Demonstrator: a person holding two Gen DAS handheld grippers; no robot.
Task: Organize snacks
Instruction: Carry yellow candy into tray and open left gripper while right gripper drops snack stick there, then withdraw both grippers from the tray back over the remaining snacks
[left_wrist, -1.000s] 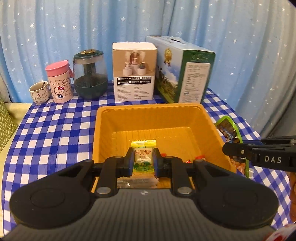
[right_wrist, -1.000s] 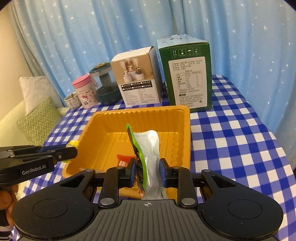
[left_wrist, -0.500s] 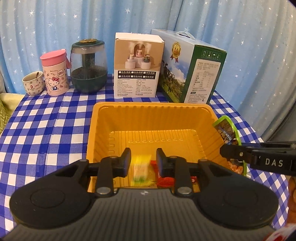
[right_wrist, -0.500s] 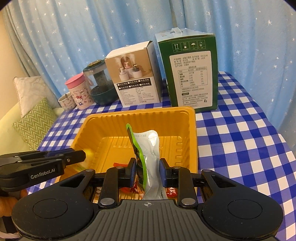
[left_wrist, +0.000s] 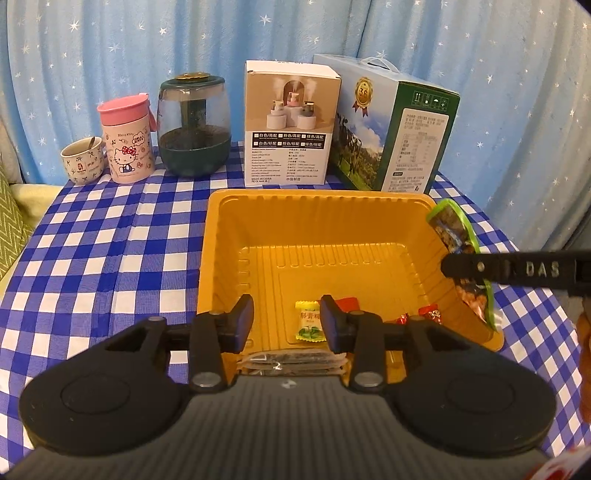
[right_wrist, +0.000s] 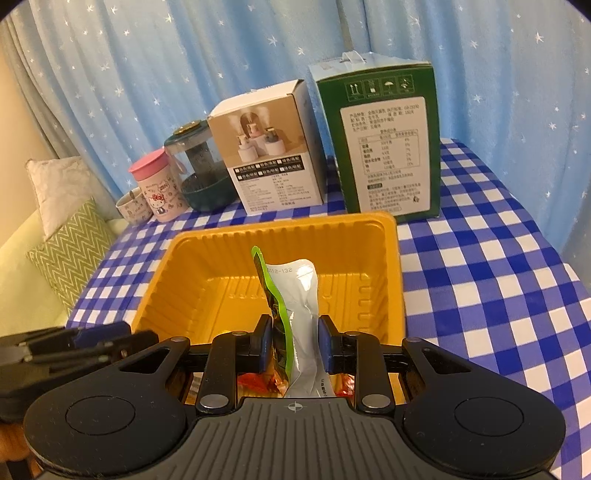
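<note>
An orange plastic tray (left_wrist: 229, 236) sits on the checked table; it also shows in the right wrist view (right_wrist: 177, 280). My left gripper (left_wrist: 287, 323) is open above the tray's near edge. A yellow-green wrapped candy (left_wrist: 308, 322) lies on the tray floor between its fingers, with red candies (left_wrist: 428, 312) and a clear packet (left_wrist: 291, 360) nearby. My right gripper (right_wrist: 294, 343) is shut on a green-edged silver snack pouch (right_wrist: 301, 295), held upright over the tray's near right side. The pouch also shows in the left wrist view (left_wrist: 452, 229).
At the back stand a small cup (left_wrist: 82, 160), a pink Hello Kitty mug (left_wrist: 127, 142), a dark green jar (left_wrist: 194, 127), a white box (left_wrist: 290, 125) and a green carton (left_wrist: 399, 129). Cushions (right_wrist: 70, 243) lie left of the table. Blue curtains hang behind.
My left gripper opened and let the yellow-green candy drop into the tray. My right gripper moved forward over the tray, still holding the pouch.
</note>
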